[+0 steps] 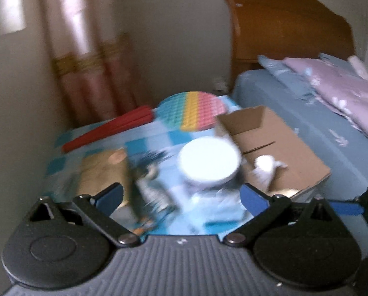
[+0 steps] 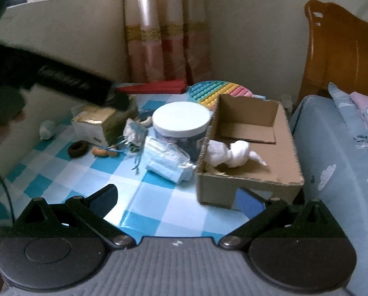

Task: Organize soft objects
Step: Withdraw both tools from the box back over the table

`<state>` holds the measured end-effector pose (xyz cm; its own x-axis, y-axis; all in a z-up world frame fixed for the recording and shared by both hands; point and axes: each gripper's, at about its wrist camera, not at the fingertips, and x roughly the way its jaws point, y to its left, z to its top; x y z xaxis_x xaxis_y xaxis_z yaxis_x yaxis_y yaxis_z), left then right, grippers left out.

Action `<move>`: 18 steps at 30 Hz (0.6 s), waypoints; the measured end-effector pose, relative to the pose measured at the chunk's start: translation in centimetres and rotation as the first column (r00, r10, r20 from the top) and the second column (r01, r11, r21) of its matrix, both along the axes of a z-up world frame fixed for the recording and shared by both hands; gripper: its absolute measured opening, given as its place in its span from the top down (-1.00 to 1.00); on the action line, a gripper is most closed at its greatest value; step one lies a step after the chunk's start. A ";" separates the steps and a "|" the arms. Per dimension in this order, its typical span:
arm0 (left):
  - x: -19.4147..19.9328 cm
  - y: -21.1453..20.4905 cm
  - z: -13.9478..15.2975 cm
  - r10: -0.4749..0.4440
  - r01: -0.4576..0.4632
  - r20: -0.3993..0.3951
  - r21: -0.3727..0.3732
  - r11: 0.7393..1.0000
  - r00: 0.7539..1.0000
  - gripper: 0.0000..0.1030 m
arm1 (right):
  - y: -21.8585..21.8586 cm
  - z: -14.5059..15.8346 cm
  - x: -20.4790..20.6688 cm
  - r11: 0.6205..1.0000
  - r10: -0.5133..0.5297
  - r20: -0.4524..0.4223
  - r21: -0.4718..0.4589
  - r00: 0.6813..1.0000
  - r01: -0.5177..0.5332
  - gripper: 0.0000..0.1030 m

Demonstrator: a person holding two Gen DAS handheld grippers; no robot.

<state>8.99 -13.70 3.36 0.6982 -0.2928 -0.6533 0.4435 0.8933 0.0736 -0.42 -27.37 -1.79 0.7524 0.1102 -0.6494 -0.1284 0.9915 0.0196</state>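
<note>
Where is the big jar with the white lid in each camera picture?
Left wrist: the jar is blurry, centre, just left of the cardboard box.
Right wrist: the jar is centre, touching the box's left side.
Shared landmark: the rainbow bubble mat behind it.

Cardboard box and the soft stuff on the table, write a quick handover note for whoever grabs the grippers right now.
Left gripper: open, empty, over the table.
Right gripper: open, empty, near the table's front edge.
Done: a white cloth lies in the cardboard box.
Left on the checkered table: blue face masks beside the white-lidded jar, a dark hair tie, a small white bundle at far left.
</note>
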 end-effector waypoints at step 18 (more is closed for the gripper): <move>-2.7 11.1 -6.6 0.272 -0.272 -0.046 -0.005 0.962 0.961 -0.96 | 5.8 -2.6 1.7 0.990 0.138 -0.030 -0.025 0.990 -0.139 -1.00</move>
<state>6.34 -2.61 -3.22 0.7230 -0.1036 -0.6831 0.1862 0.9813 0.0482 1.30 -21.60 -4.39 0.7123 0.1940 -0.6746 -0.2640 0.9645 -0.0015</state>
